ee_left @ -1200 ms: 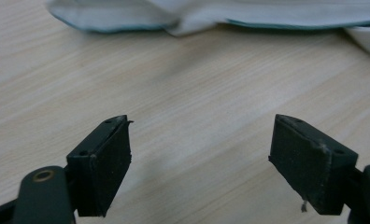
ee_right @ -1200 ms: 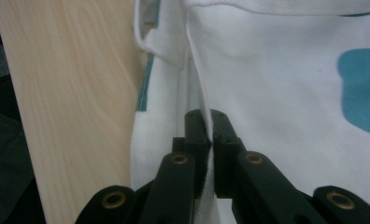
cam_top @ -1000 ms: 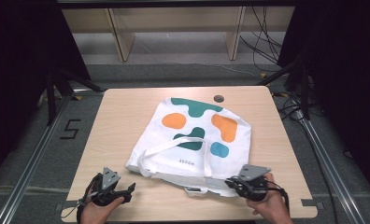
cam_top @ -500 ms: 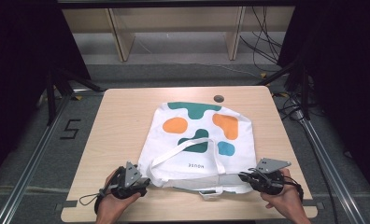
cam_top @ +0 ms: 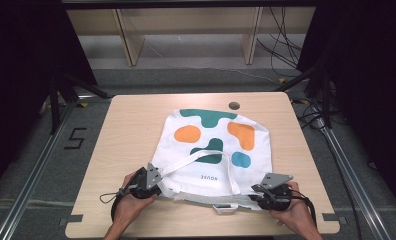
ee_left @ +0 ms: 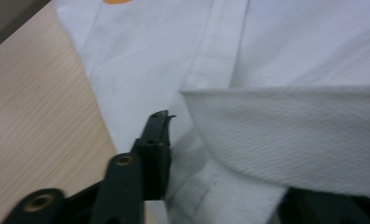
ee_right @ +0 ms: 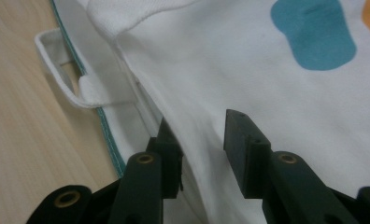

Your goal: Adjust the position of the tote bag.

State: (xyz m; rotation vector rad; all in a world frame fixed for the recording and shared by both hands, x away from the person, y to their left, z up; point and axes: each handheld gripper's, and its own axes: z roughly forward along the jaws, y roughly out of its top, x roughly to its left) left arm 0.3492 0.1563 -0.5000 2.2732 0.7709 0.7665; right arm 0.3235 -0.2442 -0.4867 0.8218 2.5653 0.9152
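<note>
A white tote bag (cam_top: 256, 165) with green, orange and blue blobs lies flat on the wooden table (cam_top: 131, 130), handles toward me. My left gripper (cam_top: 160, 186) is at the bag's near left corner. Its jaws have just been closing and still stand apart, with a fold of bag cloth (ee_left: 141, 60) between them; one jaw is hidden under the fold. My right gripper (cam_top: 260, 192) is at the near right corner. Its jaws (ee_right: 199, 123) have just opened, and the bag's edge (ee_right: 220, 60) lies loose between them.
A small white loop (cam_top: 225, 206) sticks out from the bag's near edge. A dark round hole (cam_top: 233, 105) sits near the table's far edge. Wooden shelving (cam_top: 186, 30) and cables lie beyond the table, and a "5" mark (cam_top: 75, 138) is on the floor at the left.
My left gripper has slid right to the bag's near left corner and its jaws have narrowed. My right gripper's jaws have parted from the bag's edge.
</note>
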